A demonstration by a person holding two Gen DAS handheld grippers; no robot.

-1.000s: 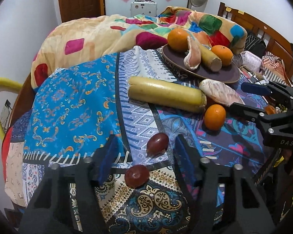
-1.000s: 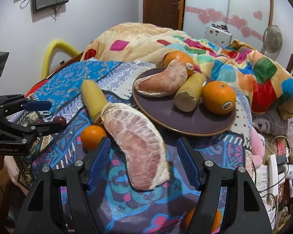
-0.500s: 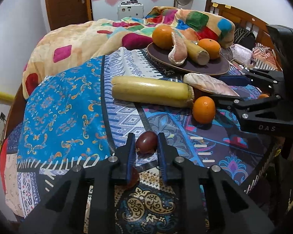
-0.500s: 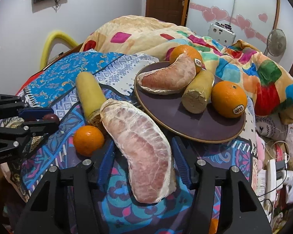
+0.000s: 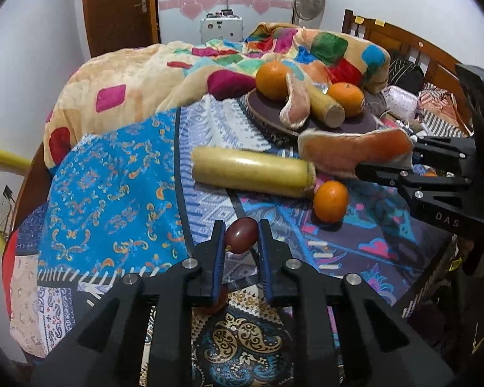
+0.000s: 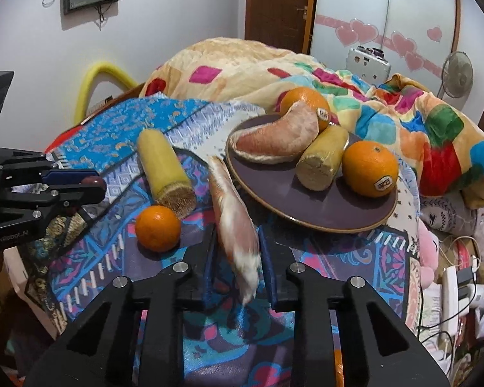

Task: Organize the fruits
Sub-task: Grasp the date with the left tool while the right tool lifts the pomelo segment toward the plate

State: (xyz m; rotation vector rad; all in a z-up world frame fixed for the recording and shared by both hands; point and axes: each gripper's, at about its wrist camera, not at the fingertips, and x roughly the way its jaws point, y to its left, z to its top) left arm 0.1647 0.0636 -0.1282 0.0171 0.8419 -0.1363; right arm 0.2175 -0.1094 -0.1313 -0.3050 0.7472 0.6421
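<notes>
My left gripper (image 5: 241,237) is shut on a dark red grape (image 5: 241,235), lifted off the patterned cloth; it also shows in the right wrist view (image 6: 93,181). A second dark grape (image 5: 213,304) lies on the cloth under the left finger. My right gripper (image 6: 237,248) is shut on a peeled pomelo segment (image 6: 235,216), raised on its edge; it shows in the left wrist view (image 5: 355,150). The purple plate (image 6: 322,206) holds two oranges, a pomelo segment and a short yellow stalk piece. A long yellow stalk piece (image 5: 251,171) and a small orange (image 5: 330,200) lie on the cloth.
The patterned cloth (image 5: 106,193) covers the bed, with a bunched multicoloured blanket (image 6: 387,113) behind the plate. A wooden headboard (image 5: 403,42) stands at the right. A yellow chair back (image 6: 100,80) is at the left. Cables and a power strip (image 6: 455,287) lie beside the bed's right side.
My left gripper has lifted the grape it closed on. My right gripper has closed on the pomelo segment and raised it, turning it on edge.
</notes>
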